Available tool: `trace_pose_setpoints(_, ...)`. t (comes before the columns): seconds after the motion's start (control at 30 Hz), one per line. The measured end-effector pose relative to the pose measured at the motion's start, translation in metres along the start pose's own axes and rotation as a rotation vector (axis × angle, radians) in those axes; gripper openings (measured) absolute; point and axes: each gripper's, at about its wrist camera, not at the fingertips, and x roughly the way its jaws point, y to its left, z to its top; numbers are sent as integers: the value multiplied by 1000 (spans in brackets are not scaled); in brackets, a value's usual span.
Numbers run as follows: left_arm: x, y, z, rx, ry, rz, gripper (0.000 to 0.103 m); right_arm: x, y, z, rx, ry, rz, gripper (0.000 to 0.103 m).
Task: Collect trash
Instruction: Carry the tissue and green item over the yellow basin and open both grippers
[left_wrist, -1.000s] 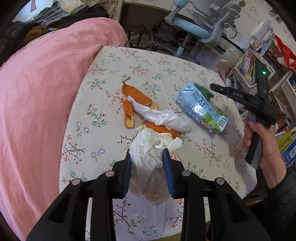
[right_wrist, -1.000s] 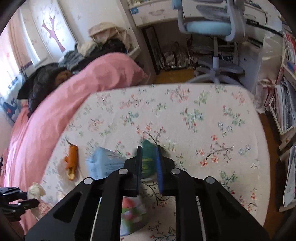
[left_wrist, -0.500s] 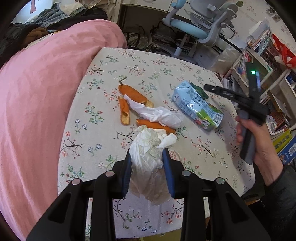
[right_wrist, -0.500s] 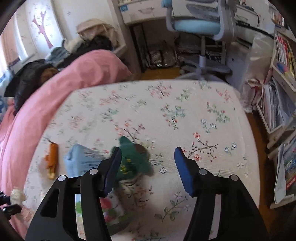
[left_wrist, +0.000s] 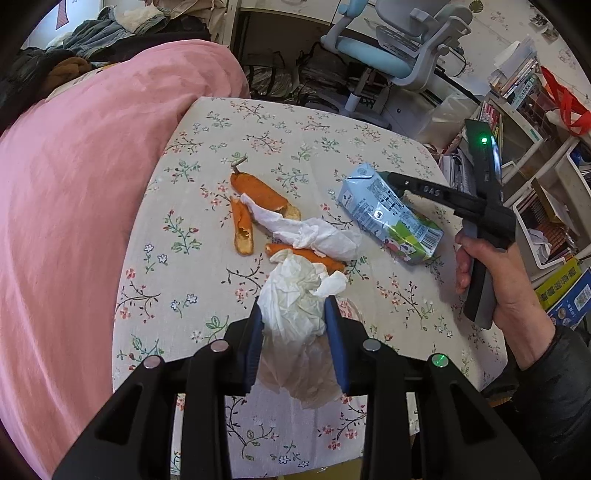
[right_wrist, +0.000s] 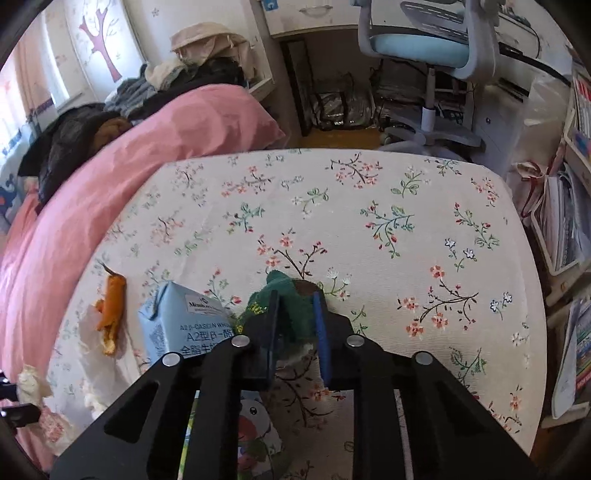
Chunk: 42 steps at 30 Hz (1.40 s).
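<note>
My left gripper (left_wrist: 294, 306) is shut on a crumpled white tissue (left_wrist: 295, 295) and holds it above the floral table (left_wrist: 207, 288). Ahead lie orange peels (left_wrist: 258, 192), a second white tissue (left_wrist: 310, 236) and a blue milk carton (left_wrist: 388, 214). My right gripper (right_wrist: 295, 299) is closed around a dark green wrapper (right_wrist: 291, 299) that lies beside the carton (right_wrist: 184, 325). In the left wrist view the right gripper (left_wrist: 391, 179) is seen side-on at the carton's far end.
A pink duvet (left_wrist: 74, 184) covers the bed along the table's left edge. A blue office chair (right_wrist: 424, 48) stands beyond the table. Shelves of books (left_wrist: 535, 206) line the right side. An orange peel (right_wrist: 112, 306) lies left of the carton.
My right gripper opened half a second ago and has now closed on the green wrapper. My left gripper has kept its hold on the tissue and drawn back slightly.
</note>
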Motion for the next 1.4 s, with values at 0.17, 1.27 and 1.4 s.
trace_pose_setpoints(0.17, -3, 2, 0, -10, -10, 1, 32, -37, -1, 9, 21, -112, 5, 10)
trace_pose_setpoints(1.27, -53, 24, -41, -138, -96, -40, 32, -208, 103, -148, -94, -156, 334, 10)
trace_pose_setpoints(1.4, -58, 28, -52, -171, -96, -60, 32, -216, 105, -164, -86, -146, 355, 10)
